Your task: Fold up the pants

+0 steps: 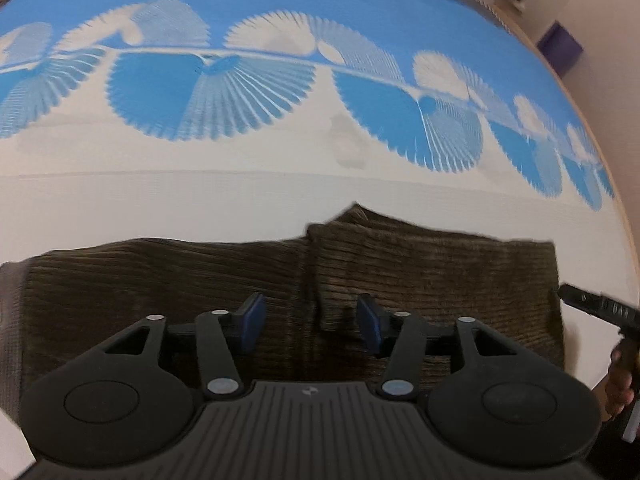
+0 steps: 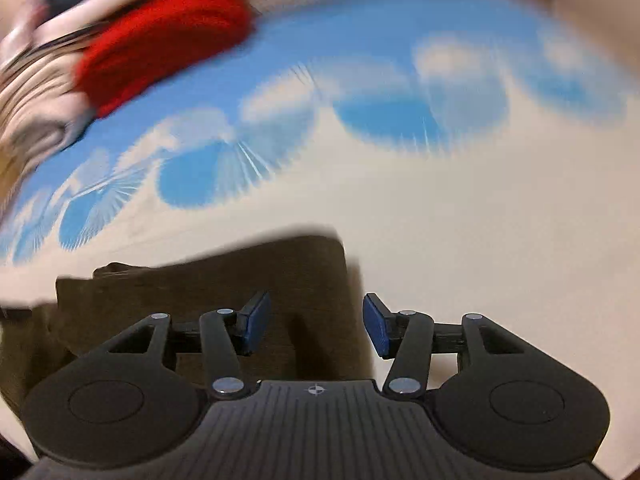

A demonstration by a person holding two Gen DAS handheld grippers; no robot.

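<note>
Dark brown corduroy pants (image 1: 400,264) lie folded on a white and blue bedspread (image 1: 240,184). My left gripper (image 1: 311,322) hangs open over the middle of the pants, near a fold seam, with nothing between its blue pads. In the left wrist view the other gripper's black tip (image 1: 588,304) shows at the pants' right edge, held by a hand (image 1: 618,384). In the blurred right wrist view my right gripper (image 2: 316,326) is open above the right end of the pants (image 2: 224,280), its right pad over the bare bedspread (image 2: 460,220).
A red garment (image 2: 160,44) and a pile of other clothes (image 2: 36,80) lie at the far side of the bed. A purple box (image 1: 560,46) stands beyond the bed's right edge, near a pale wall.
</note>
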